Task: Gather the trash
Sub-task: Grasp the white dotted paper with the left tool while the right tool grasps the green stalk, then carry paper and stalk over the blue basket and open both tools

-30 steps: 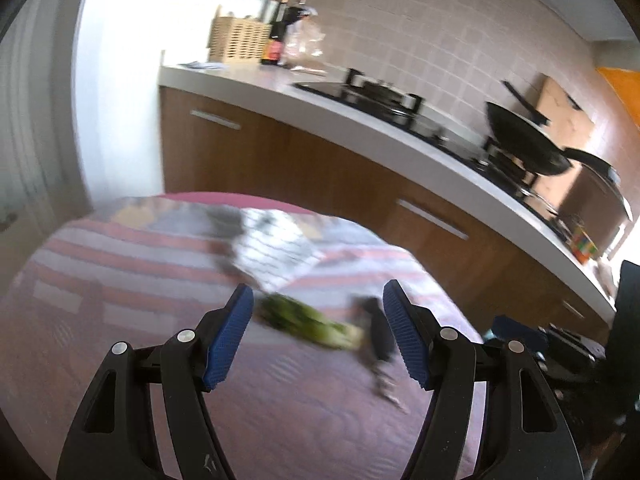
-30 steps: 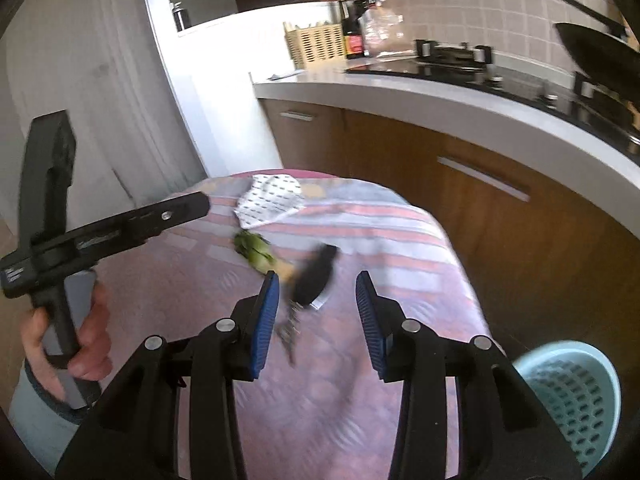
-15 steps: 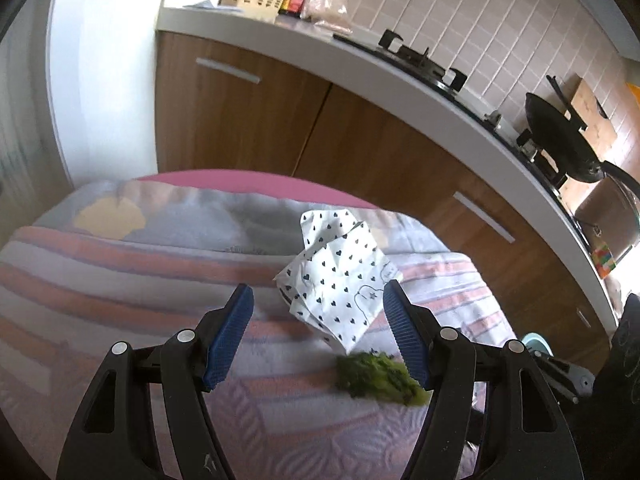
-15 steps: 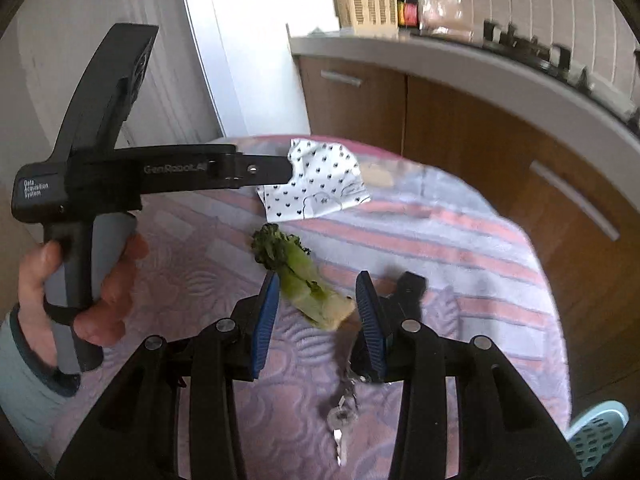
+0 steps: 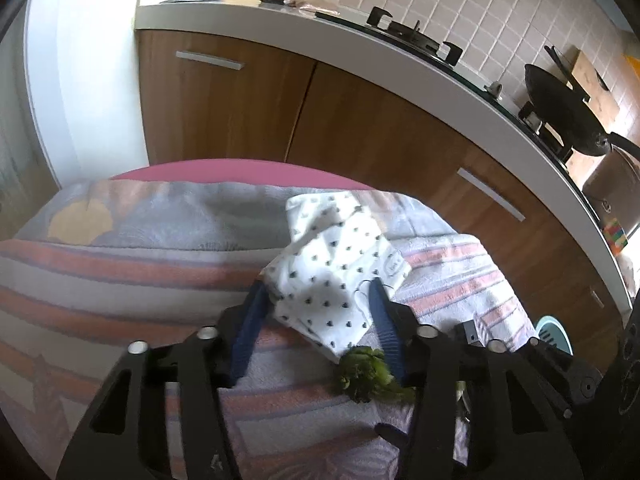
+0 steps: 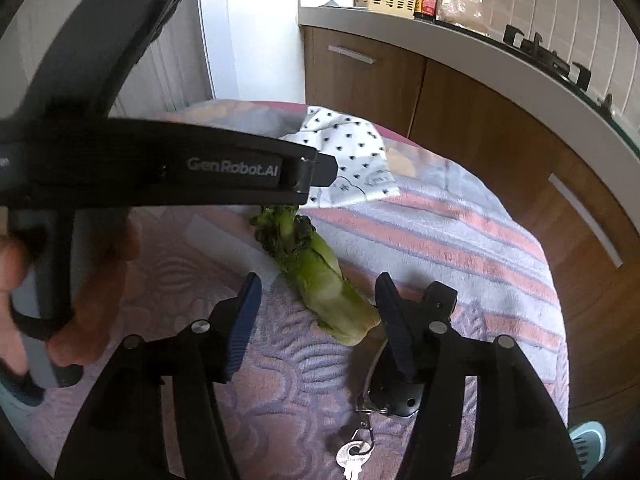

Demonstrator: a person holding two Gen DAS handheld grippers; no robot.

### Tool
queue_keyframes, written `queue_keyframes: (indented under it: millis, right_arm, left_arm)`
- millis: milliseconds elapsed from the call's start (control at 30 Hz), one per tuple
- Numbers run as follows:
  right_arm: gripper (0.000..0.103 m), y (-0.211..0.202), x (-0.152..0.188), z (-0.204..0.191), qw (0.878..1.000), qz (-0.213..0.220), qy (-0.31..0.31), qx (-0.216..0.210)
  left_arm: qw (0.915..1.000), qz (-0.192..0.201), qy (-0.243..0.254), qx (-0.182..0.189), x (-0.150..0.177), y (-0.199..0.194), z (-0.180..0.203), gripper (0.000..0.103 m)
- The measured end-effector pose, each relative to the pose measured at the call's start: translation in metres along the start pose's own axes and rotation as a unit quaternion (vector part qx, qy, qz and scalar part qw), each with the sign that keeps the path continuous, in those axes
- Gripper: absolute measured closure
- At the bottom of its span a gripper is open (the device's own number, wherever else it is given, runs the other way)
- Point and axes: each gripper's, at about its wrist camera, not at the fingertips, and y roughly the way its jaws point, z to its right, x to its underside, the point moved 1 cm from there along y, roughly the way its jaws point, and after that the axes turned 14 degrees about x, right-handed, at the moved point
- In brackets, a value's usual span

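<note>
A crumpled white paper with black dots point(image 5: 336, 276) lies on the striped tablecloth point(image 5: 120, 264). My left gripper point(image 5: 318, 300) is open, its blue pads on either side of the paper's near part. A green vegetable stalk point(image 6: 316, 276) lies on the cloth; its leafy end shows in the left wrist view point(image 5: 368, 372). My right gripper point(image 6: 318, 292) is open around the stalk's cut end. The paper also shows in the right wrist view point(image 6: 356, 160), partly behind the left gripper's body.
A black key fob with a key point(image 6: 384, 396) lies under my right finger. A light blue basket point(image 5: 554, 332) stands on the floor at the right, also at the right wrist view's corner point(image 6: 588, 444). Brown cabinets point(image 5: 360, 120) and a counter with a stove stand behind.
My left gripper has moved forward and down onto the dotted paper, jaws narrowing around it. My right gripper has opened wider and moved forward around the vegetable stalk.
</note>
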Motion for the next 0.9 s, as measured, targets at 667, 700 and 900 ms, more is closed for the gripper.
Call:
queue_keyframes:
  millis: [667, 700, 900]
  right_arm:
    - [0.081, -0.089, 0.049, 0.031, 0.998, 0.052, 0.041, -0.003]
    - [0.081, -0.095, 0.053, 0.036, 0.997, 0.056, 0.047, 0.0]
    - [0.081, -0.139, 0.081, 0.084, 0.991, 0.085, 0.102, 0.029]
  left_arm:
    - [0.996, 0.069, -0.006, 0.057, 0.016, -0.073, 0.038, 0.102]
    - [0.9957, 0.071, -0.001, 0.06, 0.018, -0.078, 0.045, 0.102]
    - [0.9907, 0.085, 0.055, 0.091, 0.031, -0.114, 0.103, 0.102]
